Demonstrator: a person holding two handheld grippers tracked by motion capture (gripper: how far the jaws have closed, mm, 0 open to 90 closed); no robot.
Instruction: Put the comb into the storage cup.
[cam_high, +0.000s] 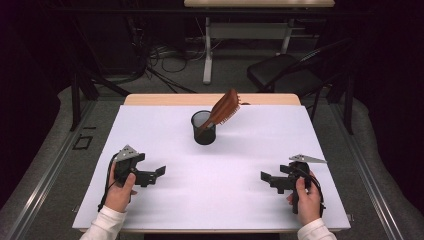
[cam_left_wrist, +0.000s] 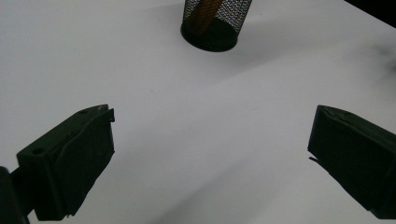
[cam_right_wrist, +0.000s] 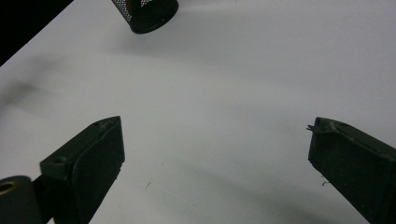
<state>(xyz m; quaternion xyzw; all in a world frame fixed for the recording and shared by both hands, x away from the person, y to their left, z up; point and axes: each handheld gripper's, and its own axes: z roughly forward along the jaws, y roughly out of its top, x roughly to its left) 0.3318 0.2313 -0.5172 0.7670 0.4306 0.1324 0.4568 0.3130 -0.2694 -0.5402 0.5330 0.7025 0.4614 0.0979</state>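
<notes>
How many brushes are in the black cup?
1. A brown wooden hairbrush stands handle-down in the black mesh cup at the far middle of the white table, its head leaning right over the rim. The mesh may hide smaller things.

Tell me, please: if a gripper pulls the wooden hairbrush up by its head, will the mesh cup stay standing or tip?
The mesh cup looks light, being open wire mesh, so it may tip or lift. The hairbrush leans on the rim with its broad head well outside, so a sideways pull would probably lever the cup over. The brush itself looks stiff.

Overhead forward view; two low close-ups (shared cup (cam_high: 204, 128))
</notes>
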